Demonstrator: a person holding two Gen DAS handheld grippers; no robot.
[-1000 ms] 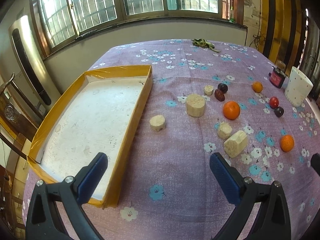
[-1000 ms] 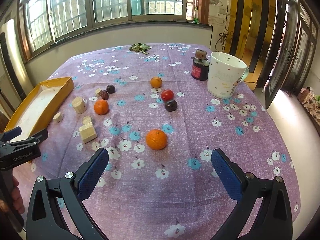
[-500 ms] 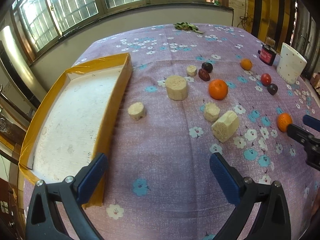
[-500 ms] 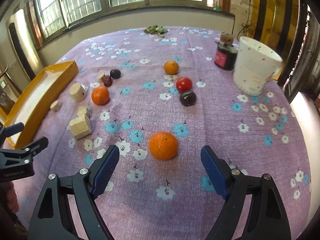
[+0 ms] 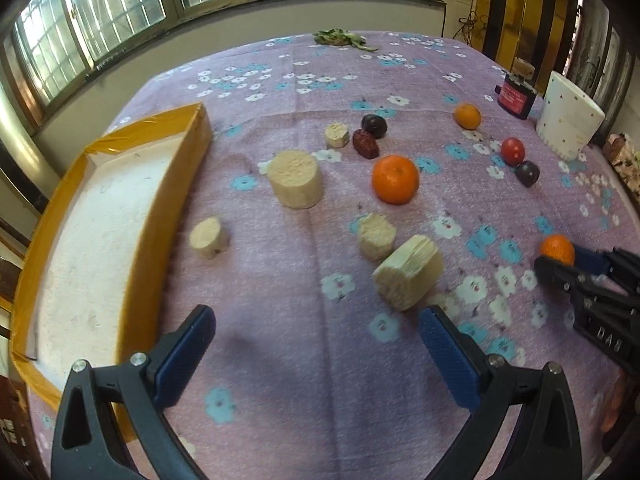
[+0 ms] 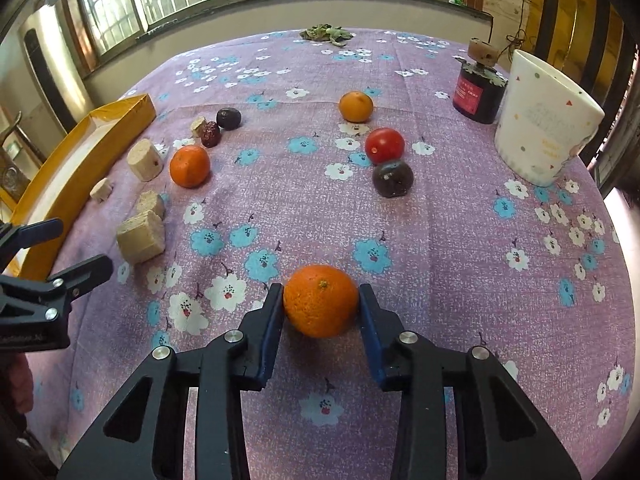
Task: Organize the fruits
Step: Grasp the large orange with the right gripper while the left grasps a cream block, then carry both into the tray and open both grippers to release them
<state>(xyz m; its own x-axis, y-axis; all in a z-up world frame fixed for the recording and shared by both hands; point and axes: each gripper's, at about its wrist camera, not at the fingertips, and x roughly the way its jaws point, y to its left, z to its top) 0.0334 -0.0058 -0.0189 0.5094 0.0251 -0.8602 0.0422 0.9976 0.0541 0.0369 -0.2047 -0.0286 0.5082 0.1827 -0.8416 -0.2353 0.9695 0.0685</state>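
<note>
Both right tongs [image 6: 321,306] pads, just closing, pinch the orange [image 6: 321,306]; left tongs [image 5: 316,344] spread, empty.

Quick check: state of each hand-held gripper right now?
Left hand-held gripper: open, nothing between its fingers.
Right hand-held gripper: its jaws have just been closing, now shut on the round orange tangerine.

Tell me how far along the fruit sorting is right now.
Nothing looks sorted yet: the yellow tray holds no fruit. In hand: the right gripper has just been closing around the nearest orange, which sits between its pads on the cloth. The left gripper is open and holds nothing. Left: two more oranges, the red fruit and the dark ones.
</note>
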